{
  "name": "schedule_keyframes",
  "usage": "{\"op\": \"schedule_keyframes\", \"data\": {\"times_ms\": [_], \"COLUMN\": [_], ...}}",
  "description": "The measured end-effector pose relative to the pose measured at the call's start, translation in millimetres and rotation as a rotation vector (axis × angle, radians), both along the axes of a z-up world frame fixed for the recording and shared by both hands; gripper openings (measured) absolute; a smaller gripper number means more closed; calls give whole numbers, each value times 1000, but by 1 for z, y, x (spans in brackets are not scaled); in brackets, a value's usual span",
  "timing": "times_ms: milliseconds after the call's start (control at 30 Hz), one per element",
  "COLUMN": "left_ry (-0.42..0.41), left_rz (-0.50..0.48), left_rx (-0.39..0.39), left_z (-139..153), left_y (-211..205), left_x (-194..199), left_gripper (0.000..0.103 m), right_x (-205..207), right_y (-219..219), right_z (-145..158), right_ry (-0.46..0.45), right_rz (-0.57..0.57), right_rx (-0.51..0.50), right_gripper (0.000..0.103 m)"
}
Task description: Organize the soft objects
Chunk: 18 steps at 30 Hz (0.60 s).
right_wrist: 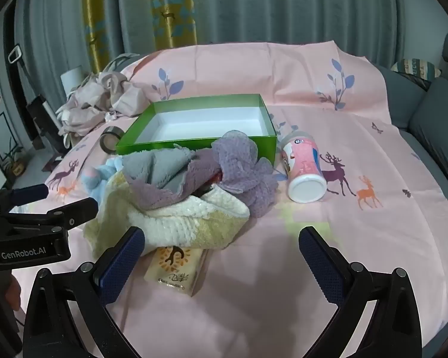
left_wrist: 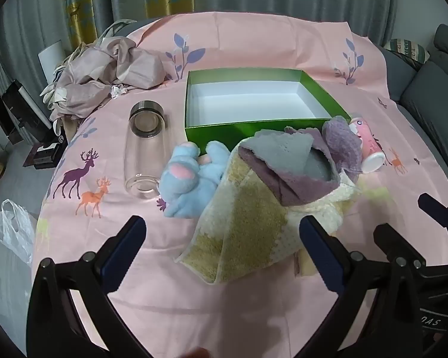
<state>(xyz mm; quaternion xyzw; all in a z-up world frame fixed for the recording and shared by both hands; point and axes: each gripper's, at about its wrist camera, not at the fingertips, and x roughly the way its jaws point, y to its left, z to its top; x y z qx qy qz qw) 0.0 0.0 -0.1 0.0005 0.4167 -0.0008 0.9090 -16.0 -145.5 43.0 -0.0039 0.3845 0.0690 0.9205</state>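
Soft cloths, heaped together near the middle of the pink deer-print bedsheet (left_wrist: pixel 254 44), are the material to sort; the open green cardboard box with white interior (left_wrist: pixel 254 104) stands just beyond the heap and holds nothing, so it is judged to be the destination.

Largest in the heap is the yellow-and-cream checked fleece towel (left_wrist: pixel 242 223), spread at the near side and lying under the other cloths. On it rests the folded grey-and-mauve microfibre cloth (left_wrist: pixel 295 161). To the right, the lilac waffle-knit cloth (right_wrist: pixel 245 161) leans against the near wall of the box. To the left lies the light-blue plush paw-shaped glove (left_wrist: pixel 191 179), touching the towel edge.

Hard items are best left where they are: the clear glass jar with steel rim (left_wrist: pixel 145 149) lying on its side at left, the pink printed paper cup (right_wrist: pixel 304 167) lying on its side at right, and the small cream printed carton (right_wrist: pixel 176 268) partly under the near towel edge.

The left gripper (left_wrist: pixel 221 238) has its jaws spread wide with nothing between them, straddling the near towel corner. The right gripper (right_wrist: pixel 221 247) is likewise wide apart and empty, near the carton.

Recommended procedure: lift the topmost cloth first, pinching a doubled fold rather than a single layer. Keep the pads clear of the carton. Lower each cloth flat into the box.
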Motion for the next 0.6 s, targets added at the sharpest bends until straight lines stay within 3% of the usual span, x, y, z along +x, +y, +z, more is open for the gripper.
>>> {"op": "schedule_keyframes", "data": {"times_ms": [600], "left_ry": [41], "left_rz": [-4], "left_rx": [-38], "left_z": [-10], "left_y": [4], "left_x": [5], "left_gripper": [102], "right_x": [3], "right_y": [4], "right_z": [-8], "right_ry": [18], "right_rz": [9], "right_rx": [-3], "right_gripper": [103]}}
